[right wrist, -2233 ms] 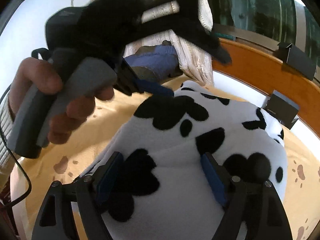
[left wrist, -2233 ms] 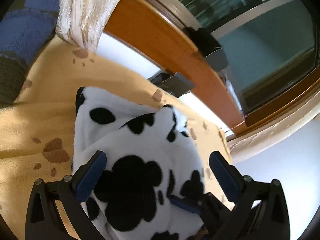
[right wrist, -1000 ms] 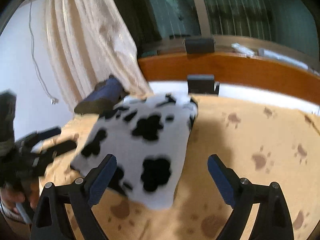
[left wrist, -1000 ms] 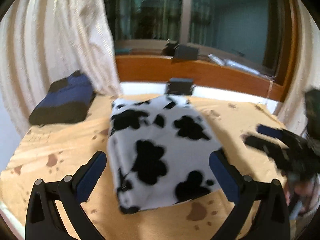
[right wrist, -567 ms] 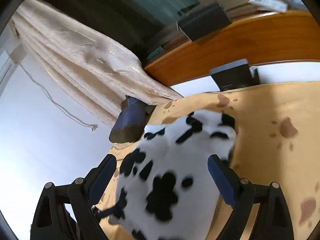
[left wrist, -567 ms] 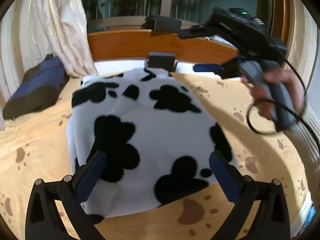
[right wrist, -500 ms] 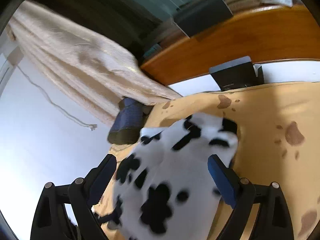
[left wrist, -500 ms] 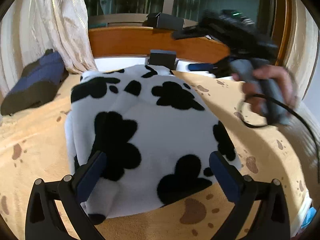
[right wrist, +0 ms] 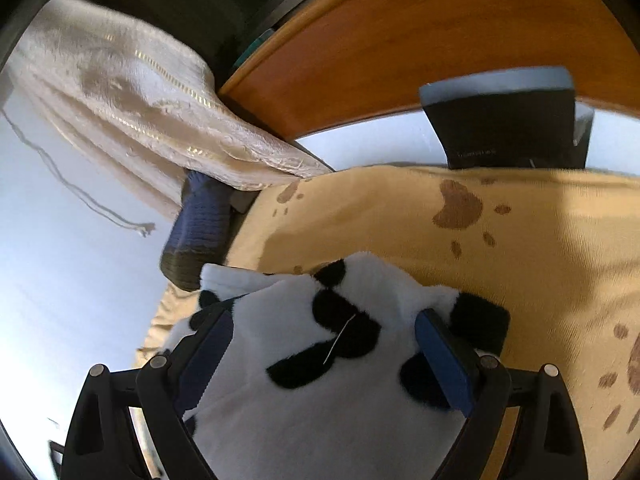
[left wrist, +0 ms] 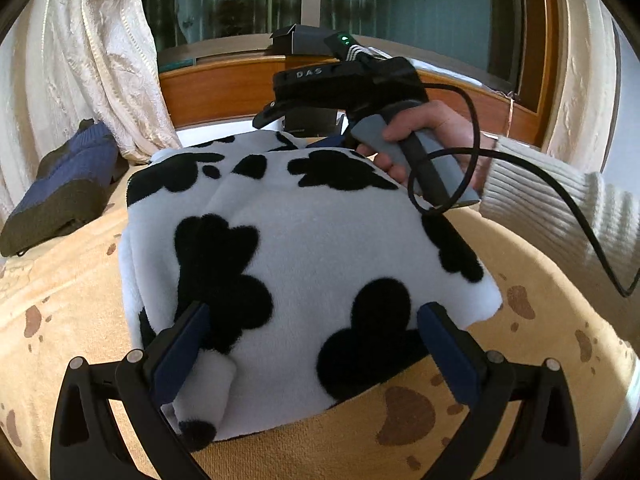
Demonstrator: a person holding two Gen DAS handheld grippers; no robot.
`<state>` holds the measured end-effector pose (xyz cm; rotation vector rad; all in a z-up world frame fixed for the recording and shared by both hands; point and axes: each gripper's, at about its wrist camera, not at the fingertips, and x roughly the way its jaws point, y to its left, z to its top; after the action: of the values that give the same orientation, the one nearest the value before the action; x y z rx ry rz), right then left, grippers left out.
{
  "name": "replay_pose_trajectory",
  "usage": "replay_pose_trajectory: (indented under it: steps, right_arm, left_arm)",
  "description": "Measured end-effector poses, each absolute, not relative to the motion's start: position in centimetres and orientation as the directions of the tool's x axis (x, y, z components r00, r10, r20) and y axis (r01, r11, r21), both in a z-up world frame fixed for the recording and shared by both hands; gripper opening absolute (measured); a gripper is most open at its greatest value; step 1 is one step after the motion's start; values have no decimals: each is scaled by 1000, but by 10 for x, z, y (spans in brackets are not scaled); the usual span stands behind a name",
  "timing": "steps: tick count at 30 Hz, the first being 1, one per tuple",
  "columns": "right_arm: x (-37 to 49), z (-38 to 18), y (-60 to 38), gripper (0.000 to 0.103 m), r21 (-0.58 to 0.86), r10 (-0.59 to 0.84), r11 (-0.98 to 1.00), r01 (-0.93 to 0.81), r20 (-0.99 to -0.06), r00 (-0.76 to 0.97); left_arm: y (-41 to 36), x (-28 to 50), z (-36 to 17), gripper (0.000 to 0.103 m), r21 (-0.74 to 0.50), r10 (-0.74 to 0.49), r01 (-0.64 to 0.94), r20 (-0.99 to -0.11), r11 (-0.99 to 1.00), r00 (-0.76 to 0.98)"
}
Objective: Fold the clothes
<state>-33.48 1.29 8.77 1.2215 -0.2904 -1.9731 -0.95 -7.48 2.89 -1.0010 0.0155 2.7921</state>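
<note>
Both grippers [left wrist: 308, 344] [right wrist: 324, 352] wide apart, over cow-print fleece [left wrist: 320, 240], gripping nothing

Since half a second ago, the right gripper [left wrist: 320, 142] is brought down from above the wooden ledge to the far edge of the cow-print garment [left wrist: 304, 248], with the hand [left wrist: 424, 136] beside it. The left gripper [left wrist: 312, 344] is moved closer over the garment's near edge. In the right wrist view the garment now lies between the wide-spread jaws.
</note>
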Motion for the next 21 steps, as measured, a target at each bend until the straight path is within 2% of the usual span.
replay_pose_trajectory:
  steps: [5, 8, 12, 17, 21]
  right_arm:
    - [-338, 93, 9, 94, 392, -592, -775, 496, -725, -353]
    - [-337, 94, 19, 94, 320, -519, -828, 460, -750, -411]
    - [-320, 101, 49, 94, 394, -581, -793, 464, -717, -384]
    - [-290, 97, 79, 94, 488, -648, -746, 452, -689, -324]
    - [-275, 83, 93, 94, 553, -678, -725, 410, -676, -287]
  left_arm:
    - [-84, -11, 30, 103, -108, 206, -179, -623, -978, -755]
    - [-101, -12, 40, 103, -221, 286, -187, -623, -957, -728]
    - [-143, -15, 62, 103, -466, 422, -151, -557, -872, -716]
    - [-197, -29, 79, 103, -546, 400, -49, -545, -836, -737]
    - [-245, -63, 60, 103, -639, 432, 43, -566, -768, -703]
